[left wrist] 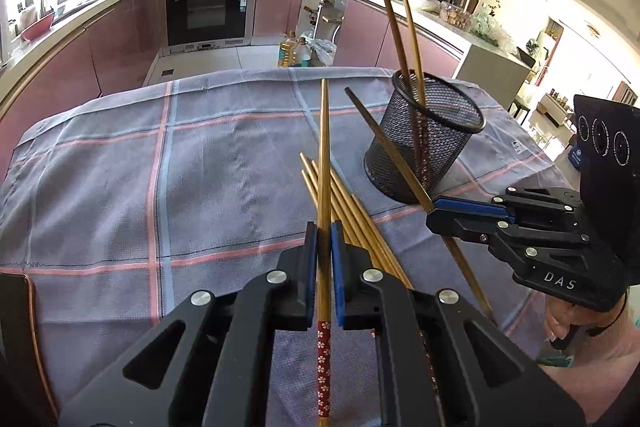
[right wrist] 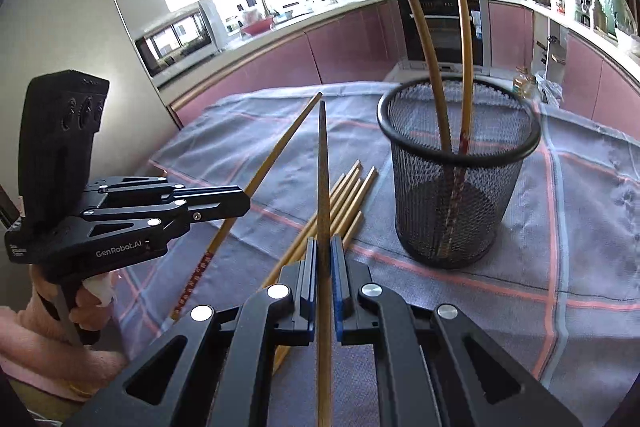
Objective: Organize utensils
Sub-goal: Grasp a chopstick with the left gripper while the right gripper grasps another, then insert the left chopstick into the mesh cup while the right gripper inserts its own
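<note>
My left gripper is shut on a wooden chopstick with a red flowered end, held above the cloth; it also shows in the right wrist view. My right gripper is shut on another chopstick, pointing forward; it also shows in the left wrist view beside the holder. A black mesh holder stands on the cloth with two chopsticks upright in it. Several loose chopsticks lie in a bundle on the cloth between the grippers and the holder.
A grey checked cloth covers the table. Beyond its far edge are pink kitchen cabinets, an oven and oil bottles on the floor.
</note>
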`<state>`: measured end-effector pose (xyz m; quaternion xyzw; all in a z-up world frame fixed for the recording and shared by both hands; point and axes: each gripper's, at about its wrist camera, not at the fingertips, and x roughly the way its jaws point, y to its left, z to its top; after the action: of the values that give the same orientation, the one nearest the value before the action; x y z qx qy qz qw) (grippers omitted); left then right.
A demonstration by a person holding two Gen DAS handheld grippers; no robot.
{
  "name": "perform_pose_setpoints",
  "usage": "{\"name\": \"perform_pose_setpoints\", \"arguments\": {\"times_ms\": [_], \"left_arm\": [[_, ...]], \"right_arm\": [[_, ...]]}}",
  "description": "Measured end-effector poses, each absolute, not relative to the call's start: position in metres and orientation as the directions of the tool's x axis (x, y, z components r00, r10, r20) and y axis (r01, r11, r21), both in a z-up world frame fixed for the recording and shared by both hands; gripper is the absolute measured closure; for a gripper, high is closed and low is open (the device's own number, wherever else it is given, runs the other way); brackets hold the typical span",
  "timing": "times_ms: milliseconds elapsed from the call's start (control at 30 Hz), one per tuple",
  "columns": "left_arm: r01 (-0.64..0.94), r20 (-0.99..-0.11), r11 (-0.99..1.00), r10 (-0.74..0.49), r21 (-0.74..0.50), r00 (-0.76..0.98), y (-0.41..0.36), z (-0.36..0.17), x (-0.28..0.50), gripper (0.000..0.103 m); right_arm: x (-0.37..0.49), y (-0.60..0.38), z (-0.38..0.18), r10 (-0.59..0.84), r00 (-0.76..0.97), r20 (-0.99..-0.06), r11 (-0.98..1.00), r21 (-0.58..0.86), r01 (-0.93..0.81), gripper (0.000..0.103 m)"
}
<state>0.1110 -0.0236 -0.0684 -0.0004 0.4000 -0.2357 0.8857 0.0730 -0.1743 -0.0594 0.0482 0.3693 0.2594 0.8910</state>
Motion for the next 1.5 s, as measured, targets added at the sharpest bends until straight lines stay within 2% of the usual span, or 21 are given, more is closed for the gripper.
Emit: {"name": "perform_pose_setpoints", "arguments": {"times_ms": [433,1033,1300,1500], "left_arm": [[0.508,-0.57,0.821,-0.555,-0.26,0.605,-0.019,-0.003,0.087,0.095],[0.579,-0.412,0.777,-0.625,-0.248,0.663,-0.052,0.08,0.106,0.095],[0.586,-0.413,0.77,-0.634,-0.253,0.654,-0.076,0.091,0.127,0.095],[0.574,-0.46,0.79,-0.6,-0.214,0.654,-0.093,0.076,0.137,0.095]], "right_arm": [[0.059,-0.201,-0.014,0.514,0.695,-0.503,0.858,0.275,-0.435,0.097],[0.07,-0.243,0.056,0.474,0.812,-0.34,0.881,0.205,-0.428,0.097],[0.085,-0.255,0.068,0.429,0.847,-0.313,0.903,0.177,-0.392,0.097],[0.1,-0.252,0.053,0.405,0.844,-0.352,0.914,0.173,-0.367,0.097]]}}
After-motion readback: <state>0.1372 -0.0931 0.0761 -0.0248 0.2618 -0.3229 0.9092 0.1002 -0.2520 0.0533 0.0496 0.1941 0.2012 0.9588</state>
